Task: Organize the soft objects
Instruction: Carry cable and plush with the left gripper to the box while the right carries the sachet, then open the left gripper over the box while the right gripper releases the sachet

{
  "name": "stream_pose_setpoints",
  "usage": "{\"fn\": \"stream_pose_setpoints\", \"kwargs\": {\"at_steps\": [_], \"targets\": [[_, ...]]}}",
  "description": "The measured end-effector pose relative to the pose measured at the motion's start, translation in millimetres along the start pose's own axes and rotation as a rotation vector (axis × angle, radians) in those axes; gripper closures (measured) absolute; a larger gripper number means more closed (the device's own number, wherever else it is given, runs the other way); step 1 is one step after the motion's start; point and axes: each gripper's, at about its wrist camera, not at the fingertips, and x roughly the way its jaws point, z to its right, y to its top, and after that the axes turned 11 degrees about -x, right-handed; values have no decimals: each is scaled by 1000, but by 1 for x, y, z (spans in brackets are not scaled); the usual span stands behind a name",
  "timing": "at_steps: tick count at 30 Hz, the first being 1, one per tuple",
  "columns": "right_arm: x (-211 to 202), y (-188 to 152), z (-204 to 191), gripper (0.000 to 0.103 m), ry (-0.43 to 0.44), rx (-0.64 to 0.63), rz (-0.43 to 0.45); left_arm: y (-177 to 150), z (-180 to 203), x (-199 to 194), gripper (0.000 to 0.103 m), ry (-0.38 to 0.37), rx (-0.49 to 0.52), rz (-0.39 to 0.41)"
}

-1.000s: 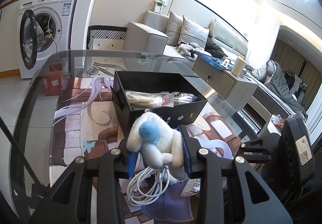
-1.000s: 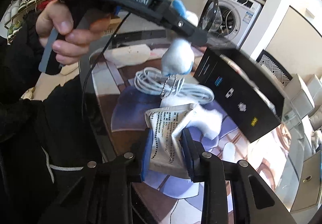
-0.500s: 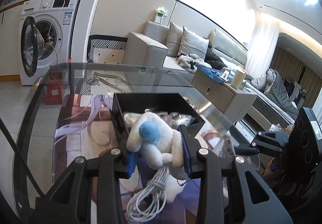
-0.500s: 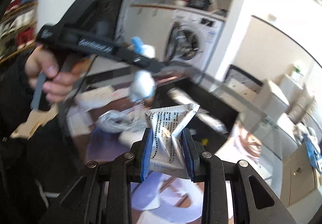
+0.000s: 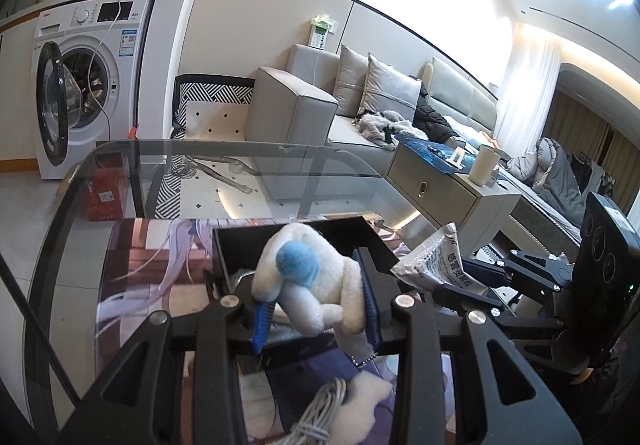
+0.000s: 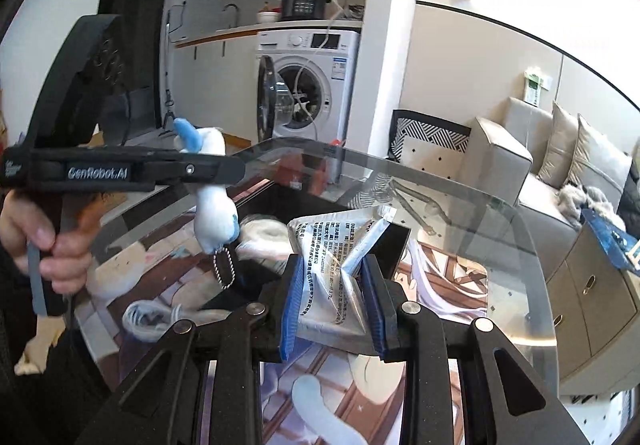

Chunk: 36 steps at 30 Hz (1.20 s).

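My left gripper [image 5: 316, 309] is shut on a white plush toy with a blue spot [image 5: 308, 285]; a bead chain hangs from it. It hovers above the near edge of the black open box [image 5: 340, 233]. From the right wrist view the toy [image 6: 212, 213] hangs over the box [image 6: 316, 205]. My right gripper [image 6: 332, 293] is shut on a crumpled white printed packet [image 6: 336, 245], held above the box's near right side. The packet also shows in the left wrist view [image 5: 440, 261].
The box stands on a glass table [image 5: 240, 161] with a printed mat [image 6: 440, 277]. A coiled white cable [image 6: 148, 317] and a white soft pad [image 5: 368, 401] lie on the mat near me. White items lie inside the box [image 6: 264, 233]. A washing machine and sofa stand beyond.
Both grippers have lifted and moved forward over the box, each still holding its item. The cable and pad stay on the mat.
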Motion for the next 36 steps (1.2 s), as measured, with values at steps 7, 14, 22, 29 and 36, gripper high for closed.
{"fn": "stream_pose_setpoints", "kwargs": {"at_steps": [7, 14, 22, 29, 36], "targets": [[28, 16, 19, 74, 10, 78, -5, 10, -2, 22, 68, 34, 1, -6], [56, 21, 25, 73, 21, 109, -30, 8, -2, 44, 68, 65, -1, -24], [63, 19, 32, 53, -23, 118, -46, 3, -6, 55, 40, 91, 0, -68], [46, 5, 30, 29, -35, 116, -41, -1, -1, 41, 0, 81, 12, -32], [29, -7, 23, 8, -21, 136, -36, -10, -3, 20, 0, 123, 22, -4]]}}
